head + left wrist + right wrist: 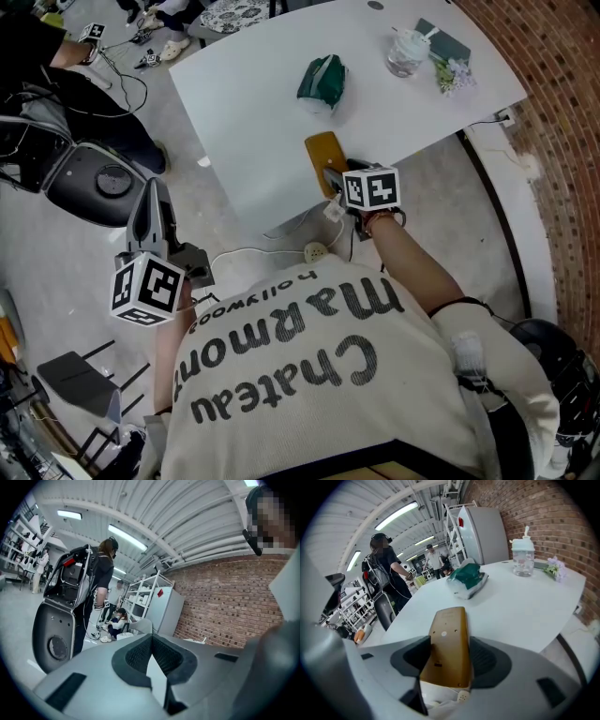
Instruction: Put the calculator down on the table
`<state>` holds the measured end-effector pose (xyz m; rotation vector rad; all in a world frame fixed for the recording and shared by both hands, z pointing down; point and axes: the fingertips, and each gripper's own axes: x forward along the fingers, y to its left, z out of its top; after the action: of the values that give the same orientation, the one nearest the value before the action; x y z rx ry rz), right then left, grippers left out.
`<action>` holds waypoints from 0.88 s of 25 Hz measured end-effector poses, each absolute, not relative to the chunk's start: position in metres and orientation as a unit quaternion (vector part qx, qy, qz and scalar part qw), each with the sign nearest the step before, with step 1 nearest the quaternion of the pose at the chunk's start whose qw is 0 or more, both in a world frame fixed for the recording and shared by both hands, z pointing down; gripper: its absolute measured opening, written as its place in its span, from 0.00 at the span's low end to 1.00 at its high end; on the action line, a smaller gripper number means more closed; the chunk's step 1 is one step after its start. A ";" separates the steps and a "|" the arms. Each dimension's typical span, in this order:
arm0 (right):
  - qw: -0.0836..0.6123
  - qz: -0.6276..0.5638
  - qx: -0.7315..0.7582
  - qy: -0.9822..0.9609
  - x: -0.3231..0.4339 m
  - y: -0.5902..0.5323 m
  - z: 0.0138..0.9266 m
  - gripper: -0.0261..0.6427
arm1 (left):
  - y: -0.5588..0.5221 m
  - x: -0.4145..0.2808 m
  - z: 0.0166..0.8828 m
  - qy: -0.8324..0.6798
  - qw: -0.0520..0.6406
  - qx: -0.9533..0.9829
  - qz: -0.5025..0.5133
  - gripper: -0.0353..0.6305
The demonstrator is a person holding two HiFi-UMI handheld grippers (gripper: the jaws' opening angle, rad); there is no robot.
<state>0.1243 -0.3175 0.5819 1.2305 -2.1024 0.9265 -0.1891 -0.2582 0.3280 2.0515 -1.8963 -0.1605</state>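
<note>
The calculator (323, 153) is a flat ochre-yellow slab, and my right gripper (334, 178) is shut on its near end. It reaches out over the near edge of the white table (253, 112). In the right gripper view the calculator (447, 641) lies between the dark pads with its plain back up, pointing away across the table (520, 604). Whether it touches the tabletop I cannot tell. My left gripper (154, 192) hangs low at the left, off the table and over the floor. In the left gripper view its pads (140, 656) meet with nothing between them.
On the table lie a green pouch (322, 82), a clear lidded cup (406, 52), a dark notebook (446, 39) and small flowers (454, 73). A black chair (94, 178) stands at the left. Cables and a plug (314, 251) lie on the floor. A brick wall (562, 112) runs along the right.
</note>
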 end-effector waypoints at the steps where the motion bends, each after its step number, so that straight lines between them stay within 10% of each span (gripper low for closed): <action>1: 0.264 0.343 0.456 -0.778 0.124 -0.317 0.582 0.44 | -0.257 -0.189 0.328 -0.668 0.171 0.722 -0.057 0.06; 22: 0.269 0.306 0.496 -0.767 0.121 -0.315 0.576 0.43 | -0.237 -0.203 0.331 -0.684 0.171 0.708 -0.048 0.06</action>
<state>0.1213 -0.3150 0.5763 1.3360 -2.0671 0.8262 -0.2026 -0.2368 0.3313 2.0098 -1.9417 -0.1349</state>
